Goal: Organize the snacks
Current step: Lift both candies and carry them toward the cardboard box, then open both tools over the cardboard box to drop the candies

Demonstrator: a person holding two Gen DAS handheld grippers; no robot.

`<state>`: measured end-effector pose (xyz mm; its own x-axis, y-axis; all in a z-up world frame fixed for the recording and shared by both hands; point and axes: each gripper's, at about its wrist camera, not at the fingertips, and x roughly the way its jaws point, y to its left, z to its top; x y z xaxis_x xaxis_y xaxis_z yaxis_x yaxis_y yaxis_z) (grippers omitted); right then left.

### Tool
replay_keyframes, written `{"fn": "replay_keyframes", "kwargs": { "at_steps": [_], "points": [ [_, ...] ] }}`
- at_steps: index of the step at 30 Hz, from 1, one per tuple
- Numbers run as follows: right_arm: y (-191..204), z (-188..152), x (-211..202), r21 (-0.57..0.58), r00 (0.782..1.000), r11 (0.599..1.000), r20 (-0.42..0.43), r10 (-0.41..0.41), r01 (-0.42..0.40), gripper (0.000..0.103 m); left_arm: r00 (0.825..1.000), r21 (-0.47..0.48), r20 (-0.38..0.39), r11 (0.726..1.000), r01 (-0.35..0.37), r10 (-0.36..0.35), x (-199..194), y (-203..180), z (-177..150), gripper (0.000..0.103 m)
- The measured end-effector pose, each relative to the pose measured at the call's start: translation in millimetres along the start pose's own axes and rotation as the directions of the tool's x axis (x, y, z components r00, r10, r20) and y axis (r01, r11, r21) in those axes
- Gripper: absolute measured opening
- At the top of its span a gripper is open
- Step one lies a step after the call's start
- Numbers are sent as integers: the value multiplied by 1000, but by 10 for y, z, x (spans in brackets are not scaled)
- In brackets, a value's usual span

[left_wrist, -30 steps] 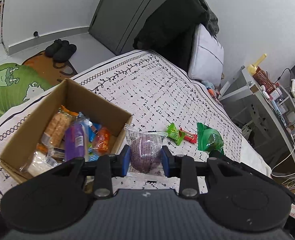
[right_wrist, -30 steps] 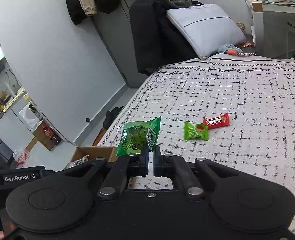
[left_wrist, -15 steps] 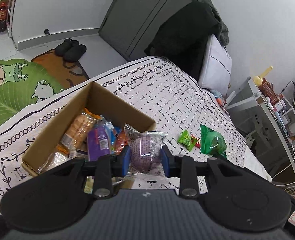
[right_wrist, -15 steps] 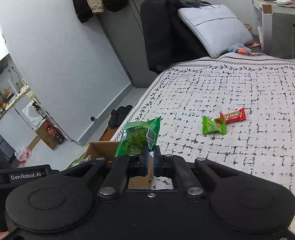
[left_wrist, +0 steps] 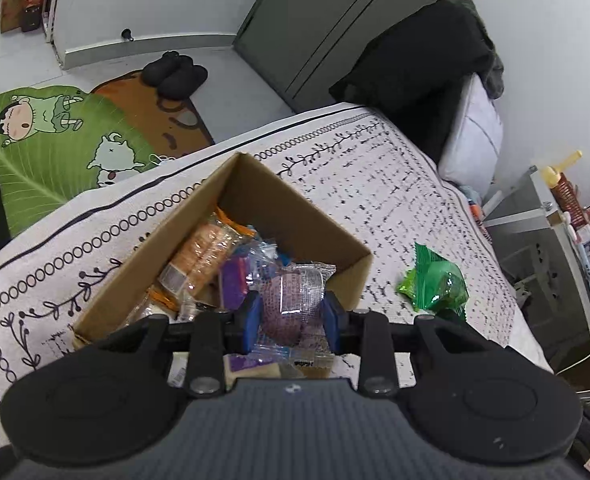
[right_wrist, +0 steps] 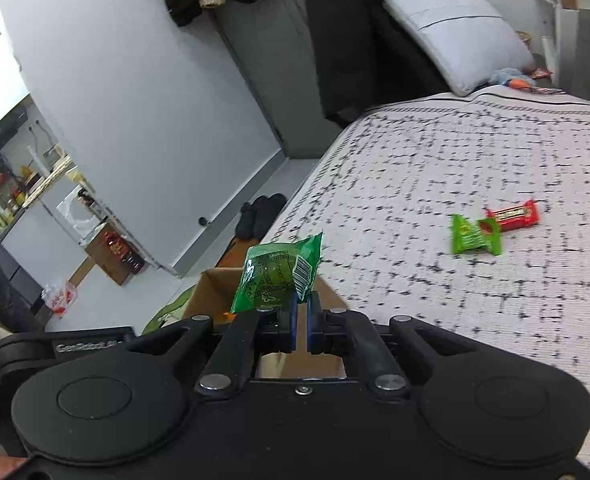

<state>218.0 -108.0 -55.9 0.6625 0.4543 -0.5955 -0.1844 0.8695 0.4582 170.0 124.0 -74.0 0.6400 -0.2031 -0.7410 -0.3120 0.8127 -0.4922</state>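
Note:
My left gripper [left_wrist: 291, 314] is shut on a clear-wrapped purple bun [left_wrist: 293, 300] and holds it over the near right corner of a cardboard box [left_wrist: 295, 216] on the bed. The box holds several snack packs, among them an orange biscuit sleeve [left_wrist: 203, 250]. My right gripper [right_wrist: 302, 316] is shut on the edge of a green snack packet [right_wrist: 275, 276], also seen as the green snack packet [left_wrist: 435, 280] to the box's right. The box's corner [right_wrist: 215, 292] shows just beyond it. A small green candy [right_wrist: 475, 234] and a red bar [right_wrist: 515, 214] lie on the bedspread.
The patterned bedspread [right_wrist: 435, 160] stretches to a white pillow [right_wrist: 455, 32] and dark clothes at the head. A desk [left_wrist: 567, 220] stands at the bed's right side. On the floor lie a green cartoon mat [left_wrist: 43, 140] and black slippers [left_wrist: 175, 74].
My left gripper carried the purple bun from beside the box to over its near right corner. My right gripper moved left toward the box with the green packet; the two candies stayed on the bedspread.

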Motion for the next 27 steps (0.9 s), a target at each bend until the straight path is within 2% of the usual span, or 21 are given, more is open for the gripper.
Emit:
{"fn": "replay_keyframes", "kwargs": {
  "at_steps": [4, 7, 9, 11, 13, 15, 18, 24, 27],
  "points": [
    [80, -13, 94, -14, 999, 999, -19, 32, -33, 4, 999, -24, -3, 998, -52, 52, 27, 84, 66, 37],
    [120, -14, 174, -19, 997, 998, -41, 60, -61, 5, 998, -20, -12, 997, -68, 68, 45, 87, 113, 45],
    [128, -21, 213, -23, 996, 997, -54, 70, -71, 10, 997, -14, -3, 997, -82, 82, 37, 70, 127, 51],
    [108, -29, 207, -22, 995, 996, -62, 82, -83, 28, 996, -7, 7, 996, -90, 90, 22, 41, 136, 57],
    [87, -35, 170, -26, 996, 997, -52, 76, -78, 37, 995, 1, 15, 996, -95, 95, 20, 15, 141, 66],
    [40, -16, 147, -24, 996, 997, -55, 67, -68, 38, 994, 7, 17, 994, -105, 105, 24, -27, 136, 70],
    [-55, 8, 101, -1, 997, 999, -57, 46, -46, 40, 993, 23, 2, 993, -120, 120, 53, -93, 115, 72],
    [-234, 96, -78, 16, 999, 1000, -43, 11, -11, 55, 987, 59, -18, 986, -159, 160, 90, -270, 47, 73],
    [-333, 145, -150, 24, 999, 1000, -38, -5, 6, 61, 987, 80, -14, 984, -156, 158, 81, -358, 2, 73]
  ]
}}
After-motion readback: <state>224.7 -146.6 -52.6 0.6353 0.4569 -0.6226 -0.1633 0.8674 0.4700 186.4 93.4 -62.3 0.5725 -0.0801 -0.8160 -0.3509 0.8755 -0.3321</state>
